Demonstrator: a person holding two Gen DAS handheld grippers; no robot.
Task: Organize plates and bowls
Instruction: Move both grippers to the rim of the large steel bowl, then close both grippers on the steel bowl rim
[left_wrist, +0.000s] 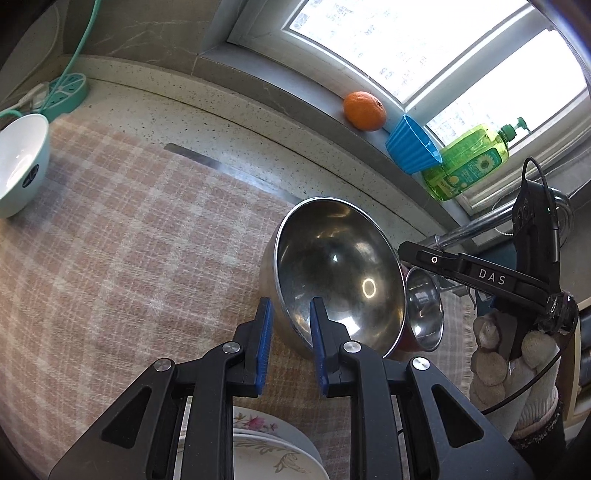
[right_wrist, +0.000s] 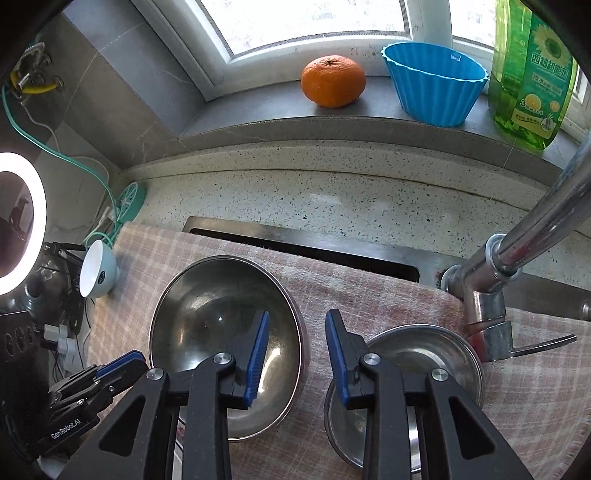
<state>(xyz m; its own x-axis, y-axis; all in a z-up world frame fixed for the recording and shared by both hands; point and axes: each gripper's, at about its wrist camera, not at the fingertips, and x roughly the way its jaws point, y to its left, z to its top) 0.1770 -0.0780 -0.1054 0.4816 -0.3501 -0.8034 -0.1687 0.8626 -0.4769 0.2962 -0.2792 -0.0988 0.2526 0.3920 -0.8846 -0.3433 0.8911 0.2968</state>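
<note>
On checked cloth (right_wrist: 388, 295), shiny steel bowl (right_wrist: 221, 332)

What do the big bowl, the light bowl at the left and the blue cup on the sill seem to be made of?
Big bowl: polished metal, probably stainless steel; it mirrors the light.
Light bowl: glossy glazed ceramic, perhaps melamine.
Blue cup: matte, fluted, likely silicone or soft plastic.

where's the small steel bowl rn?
On the checked cloth, right beside the large steel bowl and in front of the faucet. The small steel bowl sits under the open right gripper.
</note>
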